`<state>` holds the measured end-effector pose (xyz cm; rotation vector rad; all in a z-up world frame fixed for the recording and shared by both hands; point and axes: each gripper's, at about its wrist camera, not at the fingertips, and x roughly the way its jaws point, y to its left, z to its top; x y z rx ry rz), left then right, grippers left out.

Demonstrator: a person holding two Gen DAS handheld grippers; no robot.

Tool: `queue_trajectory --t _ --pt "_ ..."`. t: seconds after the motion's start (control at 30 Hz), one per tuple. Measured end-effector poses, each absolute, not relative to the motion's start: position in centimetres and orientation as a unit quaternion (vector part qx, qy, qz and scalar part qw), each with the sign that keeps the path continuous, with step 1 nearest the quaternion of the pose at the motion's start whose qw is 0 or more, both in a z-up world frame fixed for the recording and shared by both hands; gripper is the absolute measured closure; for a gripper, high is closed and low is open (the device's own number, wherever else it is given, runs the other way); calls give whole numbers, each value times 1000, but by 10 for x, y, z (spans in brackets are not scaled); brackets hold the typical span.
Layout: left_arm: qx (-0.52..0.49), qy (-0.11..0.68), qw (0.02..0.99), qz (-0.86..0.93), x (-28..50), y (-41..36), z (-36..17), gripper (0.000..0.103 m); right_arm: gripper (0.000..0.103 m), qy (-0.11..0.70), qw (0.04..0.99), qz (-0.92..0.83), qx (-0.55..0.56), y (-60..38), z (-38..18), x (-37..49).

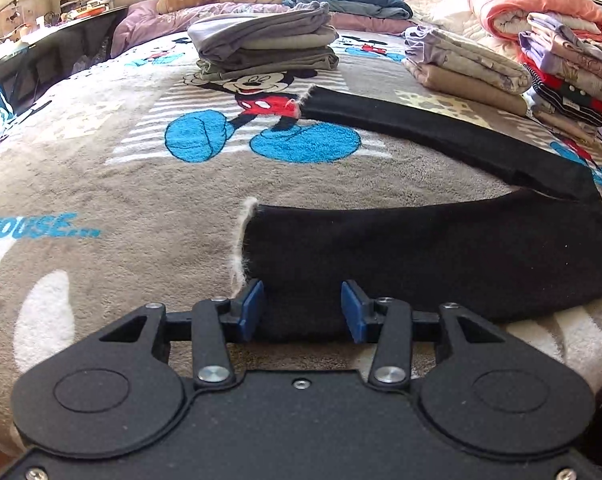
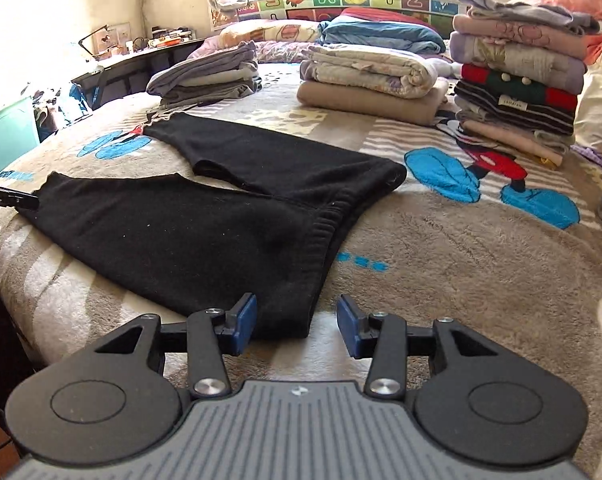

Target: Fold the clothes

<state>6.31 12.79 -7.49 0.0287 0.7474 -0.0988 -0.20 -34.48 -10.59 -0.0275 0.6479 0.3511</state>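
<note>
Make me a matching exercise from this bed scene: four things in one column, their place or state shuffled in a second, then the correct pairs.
Things:
1. black pants
2. left gripper
3. grey folded stack
4. tall mixed stack

Places or states:
A. open, at a pant leg's hem
B. spread flat on the Mickey Mouse blanket
C. far right, near the orange quilt
D. beyond the pant legs, toward the pillows

Pairs: 1-B, 2-A, 3-D, 4-C
</note>
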Motion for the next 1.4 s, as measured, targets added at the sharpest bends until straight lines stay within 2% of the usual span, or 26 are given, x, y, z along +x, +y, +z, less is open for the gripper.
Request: queue_trajectory --t 0.13,0.27,0.4,0.67,1.0,1.07,1.2,1.3,1.4 --pt "65 345 935 -58 48 130 -60 61 57 279 942 178 -50 -337 -91 -15" --pt "196 311 927 -81 28 117 -59 60 56 256 938 201 -119 -318 -85 -28" --pt "313 285 901 -98 13 103 -75 60 56 259 924 216 -183 -299 -92 -35" --pt "459 269 841 -97 10 86 -120 59 56 260 899 219 -278 -278 -105 -46" --pt "473 240 843 -91 13 90 -125 59 57 246 854 214 -405 -269 -122 -35" --pt "471 237 845 -88 12 89 -125 65 57 238 847 214 -424 -270 -124 -35" --pt "474 235 844 -89 9 86 -128 68 59 219 825 225 -469 -270 -128 -39" --pt "475 233 844 -89 10 85 -130 68 65 196 800 243 -513 -265 -135 -45" --pt "478 230 843 -90 10 84 -131 68 68 197 802 253 -505 -267 -135 -41"
